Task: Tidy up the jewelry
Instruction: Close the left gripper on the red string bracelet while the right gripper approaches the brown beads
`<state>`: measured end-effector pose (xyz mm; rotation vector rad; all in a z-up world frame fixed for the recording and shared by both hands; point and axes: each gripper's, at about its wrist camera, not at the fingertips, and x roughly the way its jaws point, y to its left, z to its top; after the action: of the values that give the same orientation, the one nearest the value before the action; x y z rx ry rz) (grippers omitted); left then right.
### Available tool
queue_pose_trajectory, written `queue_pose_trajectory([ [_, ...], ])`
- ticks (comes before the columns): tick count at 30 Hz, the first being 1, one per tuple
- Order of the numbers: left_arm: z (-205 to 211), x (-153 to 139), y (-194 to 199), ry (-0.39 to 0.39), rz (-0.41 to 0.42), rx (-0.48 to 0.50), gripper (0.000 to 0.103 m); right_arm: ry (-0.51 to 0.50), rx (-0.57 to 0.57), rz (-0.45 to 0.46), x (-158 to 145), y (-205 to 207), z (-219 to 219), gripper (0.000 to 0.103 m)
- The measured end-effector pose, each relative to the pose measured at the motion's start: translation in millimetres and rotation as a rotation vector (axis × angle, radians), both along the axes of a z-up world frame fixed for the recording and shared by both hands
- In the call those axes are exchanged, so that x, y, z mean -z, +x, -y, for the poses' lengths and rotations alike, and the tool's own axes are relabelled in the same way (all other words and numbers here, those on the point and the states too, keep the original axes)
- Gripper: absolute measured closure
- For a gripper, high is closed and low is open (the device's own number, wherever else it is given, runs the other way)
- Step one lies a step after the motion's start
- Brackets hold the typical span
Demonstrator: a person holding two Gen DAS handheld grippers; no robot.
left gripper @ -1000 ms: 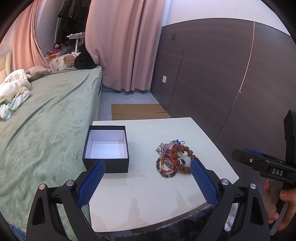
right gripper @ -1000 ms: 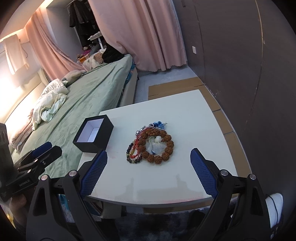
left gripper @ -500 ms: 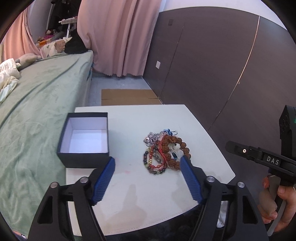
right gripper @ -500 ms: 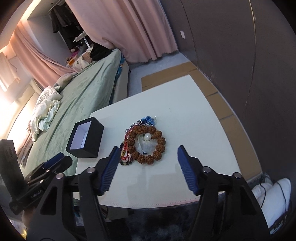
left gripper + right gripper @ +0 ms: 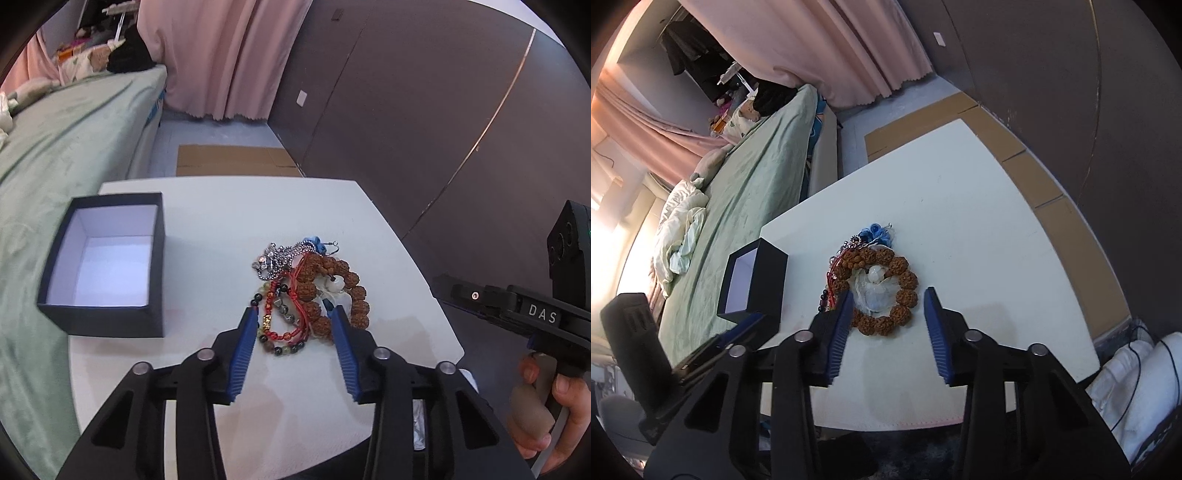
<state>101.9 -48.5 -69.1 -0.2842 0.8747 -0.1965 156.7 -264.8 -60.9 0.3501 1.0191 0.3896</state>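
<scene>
A tangled pile of jewelry (image 5: 308, 290) lies on the white table (image 5: 221, 221): a brown bead bracelet (image 5: 882, 291), red and dark bead strands, a silver chain and a blue piece. An open black box (image 5: 105, 260) with a white inside stands to its left; it also shows in the right wrist view (image 5: 753, 282). My left gripper (image 5: 293, 314) is open, its blue fingers on either side of the pile's near edge. My right gripper (image 5: 888, 295) is open above the brown bracelet's near side.
A bed with a green cover (image 5: 55, 140) runs along the table's left side. A dark wall panel (image 5: 424, 110) stands to the right. Flat cardboard (image 5: 232, 160) lies on the floor beyond the table. White bags and cables (image 5: 1137, 376) lie at the right.
Both grippers have moved forward and down toward the jewelry pile, and both have narrowed their opening. The pile and box have not moved.
</scene>
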Motion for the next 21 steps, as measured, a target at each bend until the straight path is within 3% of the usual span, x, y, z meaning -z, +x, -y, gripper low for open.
queue_pose_trajectory([
  [6, 1, 18, 26, -0.016, -0.040, 0.003, 0.077, 0.004, 0.025, -0.034, 7, 16, 1, 0.067],
  [21, -5, 54, 60, -0.128, -0.141, 0.006, 0.083, 0.011, 0.012, -0.079, 17, 32, -8, 0.067],
])
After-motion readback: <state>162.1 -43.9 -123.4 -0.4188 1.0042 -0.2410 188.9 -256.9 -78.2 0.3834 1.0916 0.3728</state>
